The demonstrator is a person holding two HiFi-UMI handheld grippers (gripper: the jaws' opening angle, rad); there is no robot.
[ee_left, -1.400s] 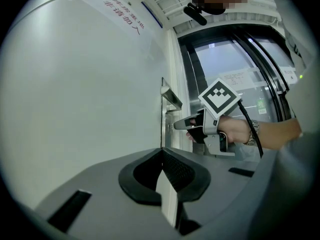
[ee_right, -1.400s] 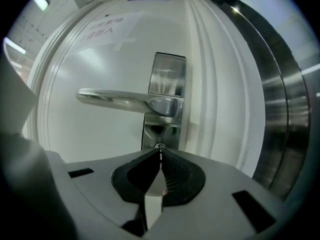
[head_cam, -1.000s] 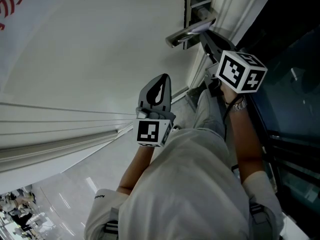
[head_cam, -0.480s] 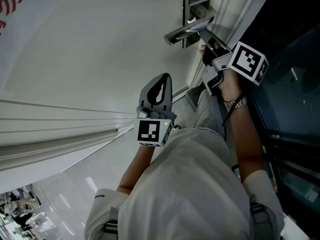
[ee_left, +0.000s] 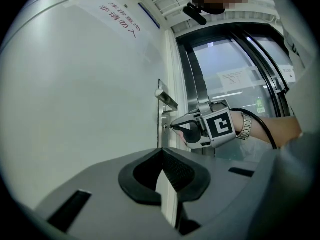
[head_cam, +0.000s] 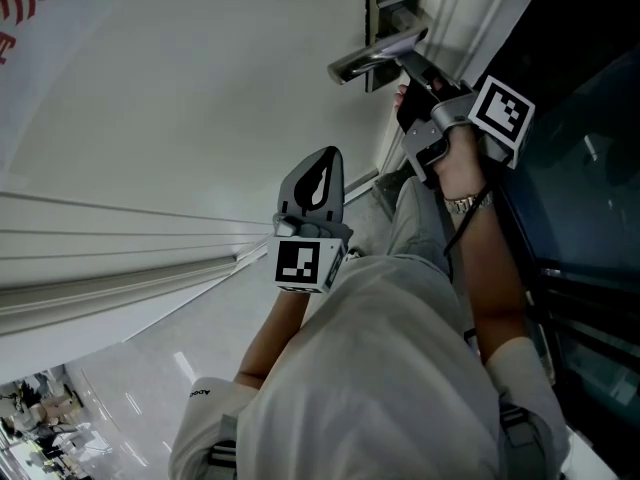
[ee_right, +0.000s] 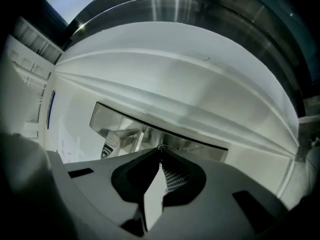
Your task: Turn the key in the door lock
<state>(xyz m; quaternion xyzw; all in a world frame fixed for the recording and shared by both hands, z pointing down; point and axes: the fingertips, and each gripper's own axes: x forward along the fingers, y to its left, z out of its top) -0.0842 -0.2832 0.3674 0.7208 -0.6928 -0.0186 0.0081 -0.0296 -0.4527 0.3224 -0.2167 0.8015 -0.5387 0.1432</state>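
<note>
The white door [head_cam: 200, 98] carries a metal lever handle [head_cam: 372, 58] on a lock plate [ee_left: 163, 115]. My right gripper [head_cam: 405, 65] points at the plate just below the handle, its tips [ee_left: 172, 128] at the keyhole. In the right gripper view the jaws meet on the key's small metal head [ee_right: 160, 147], against the shiny plate [ee_right: 125, 126]. Those jaws have just been opening slightly, with the key head still between the tips. My left gripper [head_cam: 323, 158] is shut with nothing in it, held back from the door, and its jaws [ee_left: 162, 156] face the lock.
A dark glass panel with metal frames [head_cam: 590, 168] stands right of the door edge. The person's sleeved arms and light shirt [head_cam: 390, 368] fill the lower head view. Grooved white trim [head_cam: 120, 258] runs along the door's lower part.
The right gripper has rolled about its own axis at the lock, so its marker cube has swung from facing up to facing right. The left gripper has stayed still.
</note>
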